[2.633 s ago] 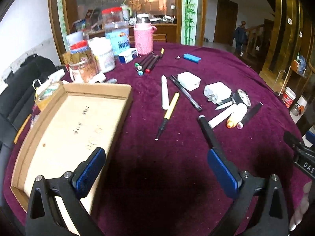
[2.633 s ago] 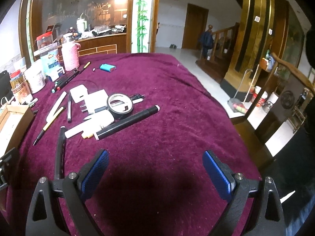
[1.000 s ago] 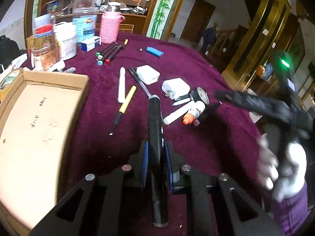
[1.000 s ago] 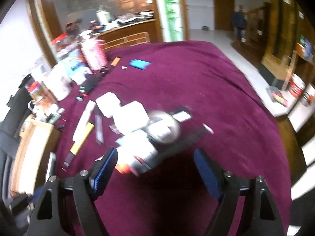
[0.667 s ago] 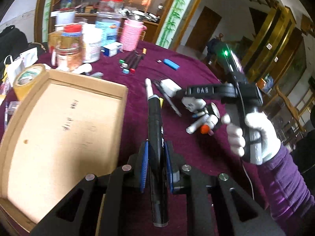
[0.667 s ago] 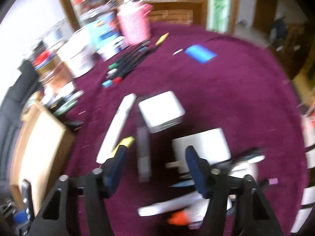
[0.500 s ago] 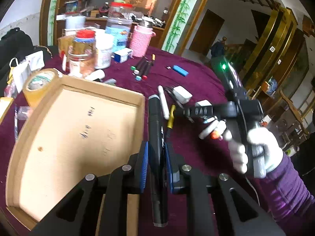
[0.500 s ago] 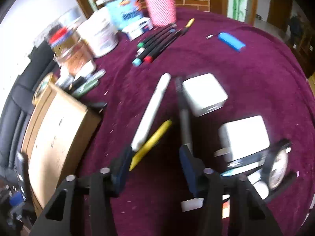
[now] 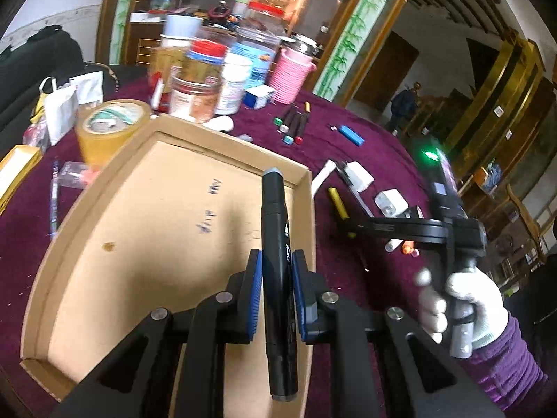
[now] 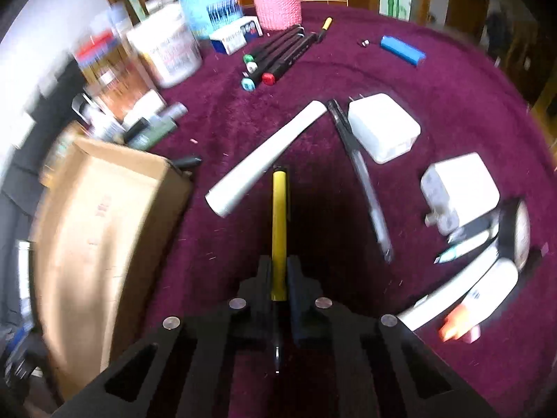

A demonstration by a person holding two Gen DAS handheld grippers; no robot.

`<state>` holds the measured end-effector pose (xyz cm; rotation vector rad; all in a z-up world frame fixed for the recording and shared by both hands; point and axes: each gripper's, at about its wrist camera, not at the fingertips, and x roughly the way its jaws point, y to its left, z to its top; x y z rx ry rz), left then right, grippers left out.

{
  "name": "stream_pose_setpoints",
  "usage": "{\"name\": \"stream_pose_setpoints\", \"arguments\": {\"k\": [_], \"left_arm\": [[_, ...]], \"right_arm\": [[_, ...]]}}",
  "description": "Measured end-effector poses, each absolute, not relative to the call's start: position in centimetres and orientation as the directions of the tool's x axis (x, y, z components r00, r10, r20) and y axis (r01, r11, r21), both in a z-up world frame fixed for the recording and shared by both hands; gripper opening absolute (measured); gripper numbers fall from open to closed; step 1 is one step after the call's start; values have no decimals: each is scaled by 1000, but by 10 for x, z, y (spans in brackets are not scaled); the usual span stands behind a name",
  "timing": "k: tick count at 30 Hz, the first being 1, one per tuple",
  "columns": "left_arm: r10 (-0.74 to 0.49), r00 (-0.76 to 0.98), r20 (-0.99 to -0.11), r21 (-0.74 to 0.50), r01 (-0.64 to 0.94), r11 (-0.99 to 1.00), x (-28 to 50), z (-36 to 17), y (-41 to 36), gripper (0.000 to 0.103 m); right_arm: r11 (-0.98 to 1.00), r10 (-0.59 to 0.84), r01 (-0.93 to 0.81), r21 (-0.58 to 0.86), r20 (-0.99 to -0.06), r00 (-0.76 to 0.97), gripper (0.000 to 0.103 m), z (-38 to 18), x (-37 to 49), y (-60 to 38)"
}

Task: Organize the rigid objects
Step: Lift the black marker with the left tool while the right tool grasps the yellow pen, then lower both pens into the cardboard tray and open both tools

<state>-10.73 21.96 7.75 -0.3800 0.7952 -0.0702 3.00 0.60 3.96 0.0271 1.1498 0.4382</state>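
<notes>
Between the left claw's (image 9: pixel 275 299) blue pads a black marker (image 9: pixel 276 261) is clamped, pointing to twelve o'clock over the cardboard tray (image 9: pixel 59 244), just inside its right wall. Released here, it may strike that wall and roll onto the bench (image 9: pixel 348 278). Farther off, at three o'clock, the right claw (image 10: pixel 278 278) is closed on a yellow pen (image 10: pixel 279 216) lying on the cloth; its thin barrel could twist or slip on lifting, and the white tube (image 10: pixel 264 158) just beside its tip could be knocked.
</notes>
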Motion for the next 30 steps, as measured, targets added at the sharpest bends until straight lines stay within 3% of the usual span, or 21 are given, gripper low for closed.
{"name": "stream_pose_setpoints", "arguments": {"k": [6,13,22,23,25,26,30], "left_arm": [[-181,715,-675,-362,-108,926,-124,82,230,16],[-156,685,-712,-333,-134,933,-108,79,240,16],[-161,603,-782,-329,-179,927,-49,41,251,16],[-156,600,-785,-332,-193,923,-44,38,252,18],[-144,597,-789,-334,-220,916,-40,35,253,30],[-144,600,-787,-342,-229,912,-39,35,253,45],[-192,609,-770,-432,-275,859,-40,29,256,58]], "right_arm": [[902,402,-313,296,-839,366,9,62,12,0],[813,559,-380,441,-773,299,9,94,-9,40],[815,550,-344,466,-808,210,10,61,5,107],[823,539,-338,457,-816,208,10,57,7,109],[827,532,-337,450,-820,211,11,53,7,108],[830,527,-338,443,-822,216,11,52,7,107],[842,507,-366,397,-814,284,13,63,3,98]]}}
